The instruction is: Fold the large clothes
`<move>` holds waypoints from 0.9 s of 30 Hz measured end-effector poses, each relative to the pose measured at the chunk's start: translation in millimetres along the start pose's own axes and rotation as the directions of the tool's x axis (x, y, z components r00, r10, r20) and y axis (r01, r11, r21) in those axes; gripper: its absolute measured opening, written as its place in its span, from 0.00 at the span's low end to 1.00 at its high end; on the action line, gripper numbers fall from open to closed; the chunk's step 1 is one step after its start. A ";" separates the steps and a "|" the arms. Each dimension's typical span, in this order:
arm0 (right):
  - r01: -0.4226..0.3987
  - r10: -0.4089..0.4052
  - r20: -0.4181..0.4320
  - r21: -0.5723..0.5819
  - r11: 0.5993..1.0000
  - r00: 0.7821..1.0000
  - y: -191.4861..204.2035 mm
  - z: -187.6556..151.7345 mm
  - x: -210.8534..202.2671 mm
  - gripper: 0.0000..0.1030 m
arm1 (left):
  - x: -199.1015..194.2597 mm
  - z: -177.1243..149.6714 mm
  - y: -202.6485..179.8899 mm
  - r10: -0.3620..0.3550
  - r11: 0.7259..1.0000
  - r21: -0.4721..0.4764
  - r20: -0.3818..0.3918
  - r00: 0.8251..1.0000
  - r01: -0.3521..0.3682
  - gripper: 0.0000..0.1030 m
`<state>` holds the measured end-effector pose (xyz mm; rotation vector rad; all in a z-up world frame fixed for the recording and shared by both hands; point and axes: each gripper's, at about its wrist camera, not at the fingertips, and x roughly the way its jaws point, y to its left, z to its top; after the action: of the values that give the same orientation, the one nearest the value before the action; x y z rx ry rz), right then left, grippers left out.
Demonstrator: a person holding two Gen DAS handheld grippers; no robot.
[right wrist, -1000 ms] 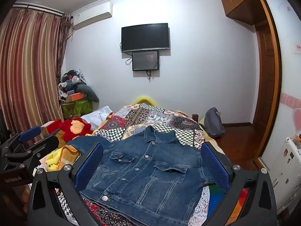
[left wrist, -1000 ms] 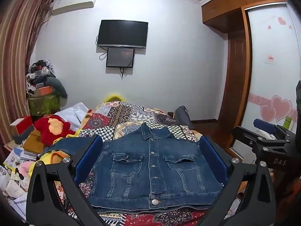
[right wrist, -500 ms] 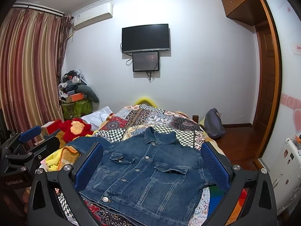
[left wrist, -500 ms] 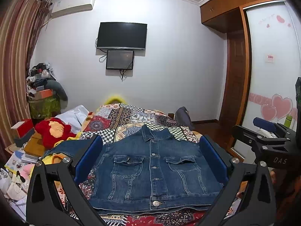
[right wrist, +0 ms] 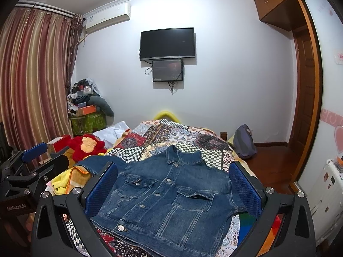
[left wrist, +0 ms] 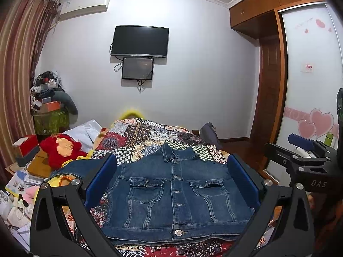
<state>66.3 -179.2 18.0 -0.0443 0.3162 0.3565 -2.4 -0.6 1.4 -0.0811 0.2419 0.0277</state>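
Note:
A blue denim jacket lies buttoned and face up on the patchwork bed cover, collar away from me. One sleeve stretches out to the left. My left gripper is open and empty, held above the jacket's near hem. My right gripper is open and empty too, above the jacket from the right. Each gripper shows at the edge of the other's view: the right one, the left one.
A red plush toy and yellow cloth lie at the bed's left. Boxes and papers clutter the left floor. A grey bag sits by the bed's far right corner. Wardrobe doors stand on the right.
Both grippers have tilted or risen slightly, so the jacket sits a little lower in both views. The jacket has not moved and both grippers stay open.

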 end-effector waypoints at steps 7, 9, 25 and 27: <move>-0.001 0.001 -0.002 -0.001 1.000 1.000 0.5 0.7 0.2 1.00 | 1.7 1.9 0.6 -0.004 1.000 -0.003 -0.002 1.000 0.004 1.00; -0.002 0.002 -0.001 0.000 1.000 1.000 0.3 0.7 0.3 1.00 | 1.7 1.8 0.7 -0.004 1.000 -0.003 -0.002 1.000 0.004 1.00; -0.003 0.003 -0.004 0.006 1.000 1.000 0.2 1.0 1.6 1.00 | 5.1 0.9 2.8 -0.005 1.000 -0.012 -0.005 1.000 0.005 1.00; -0.006 0.006 -0.010 0.011 1.000 1.000 -0.7 0.4 3.8 1.00 | 5.2 0.2 4.1 -0.008 1.000 -0.020 -0.005 1.000 0.008 1.00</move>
<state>70.0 -178.5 17.3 -0.0348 0.3286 0.3606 2.5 3.6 0.0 -0.1022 0.2462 0.0220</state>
